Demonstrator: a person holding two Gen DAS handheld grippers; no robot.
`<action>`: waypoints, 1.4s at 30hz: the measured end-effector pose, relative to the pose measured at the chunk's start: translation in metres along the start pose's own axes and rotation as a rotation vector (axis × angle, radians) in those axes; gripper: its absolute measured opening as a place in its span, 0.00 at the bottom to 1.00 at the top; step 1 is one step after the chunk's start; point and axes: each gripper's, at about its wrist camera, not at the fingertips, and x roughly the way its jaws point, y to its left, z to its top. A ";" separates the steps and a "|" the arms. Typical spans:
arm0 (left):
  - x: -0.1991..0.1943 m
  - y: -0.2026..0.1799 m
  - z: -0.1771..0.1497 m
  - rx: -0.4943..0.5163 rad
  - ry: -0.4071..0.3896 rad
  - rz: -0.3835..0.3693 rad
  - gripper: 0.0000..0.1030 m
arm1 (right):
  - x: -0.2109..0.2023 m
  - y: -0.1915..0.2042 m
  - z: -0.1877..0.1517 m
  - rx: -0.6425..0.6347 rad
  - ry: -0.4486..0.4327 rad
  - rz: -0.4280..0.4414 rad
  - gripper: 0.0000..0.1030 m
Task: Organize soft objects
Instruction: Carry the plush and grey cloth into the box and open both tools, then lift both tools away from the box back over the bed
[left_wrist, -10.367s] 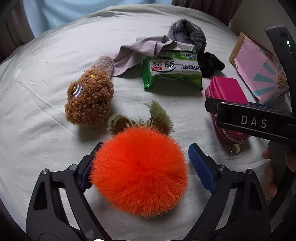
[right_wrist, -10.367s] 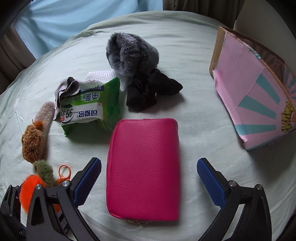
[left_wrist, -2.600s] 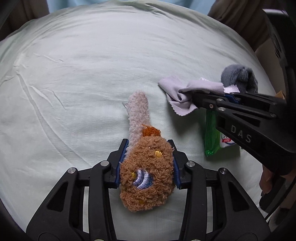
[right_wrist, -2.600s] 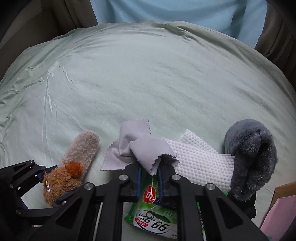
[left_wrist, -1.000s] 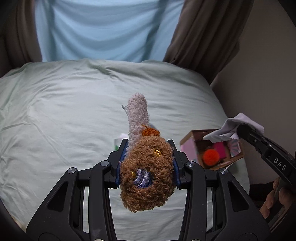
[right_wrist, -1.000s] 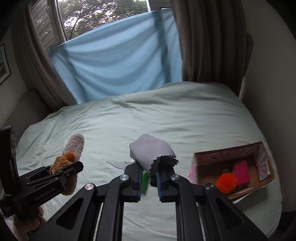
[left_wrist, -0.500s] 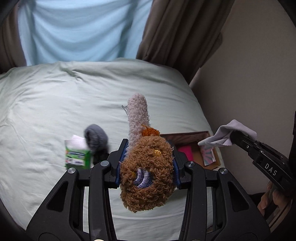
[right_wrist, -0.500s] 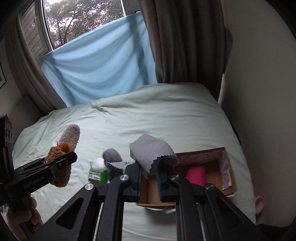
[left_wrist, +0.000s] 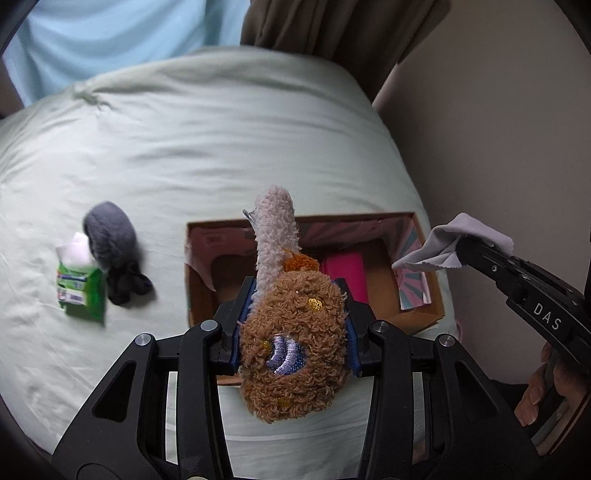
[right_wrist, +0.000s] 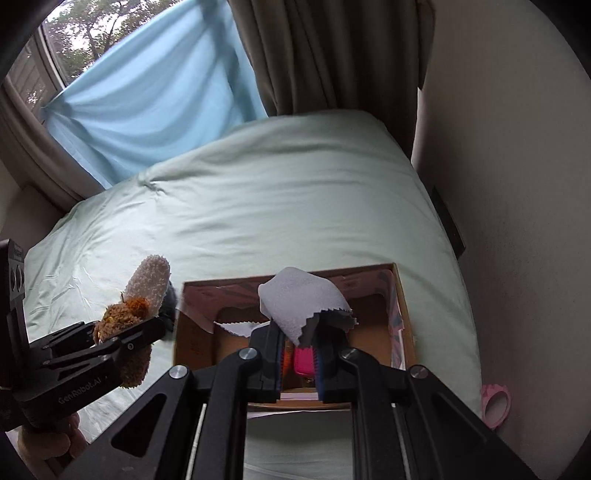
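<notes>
The brown plush toy (left_wrist: 291, 343) is squeezed between the two blue pads of the left gripper (left_wrist: 293, 332). The pads press on its fat curly body, most likely because that is the widest and firmest part to hold. Its long pale tail (left_wrist: 275, 229) sticks out past the fingers toward 12 o'clock in the left wrist view. So the toy's long line runs from 6 to 12 o'clock, along the fingers, with the stitched blue patch facing the camera. The toy hangs in the air over the near edge of the cardboard box (left_wrist: 195, 266).

The right gripper (right_wrist: 299, 354) is pinched tight on a corner of the grey cloth (right_wrist: 299, 299). The rest of the cloth flops over the fingertips, as thin cloth does when it is held by one bit. It is also over the box, nearer the 3 o'clock side in the left wrist view.

Inside the box lies a pink pouch (left_wrist: 341, 267). Both things look ready to be dropped in there.

Out on the pale green bed (left_wrist: 221, 147), at about 9 o'clock from the box, wait a grey fluffy thing (left_wrist: 107, 236), a black scrunchie (left_wrist: 127, 286) and a green wipes pack (left_wrist: 81, 295).
</notes>
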 end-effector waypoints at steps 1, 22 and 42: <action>0.011 -0.001 0.001 -0.002 0.020 0.007 0.36 | 0.006 -0.004 0.000 0.006 0.010 -0.003 0.12; 0.115 -0.011 0.001 0.044 0.254 0.115 1.00 | 0.115 -0.056 -0.012 0.101 0.278 0.070 1.00; 0.070 -0.023 -0.004 0.105 0.204 0.161 1.00 | 0.085 -0.066 -0.019 0.144 0.236 0.118 1.00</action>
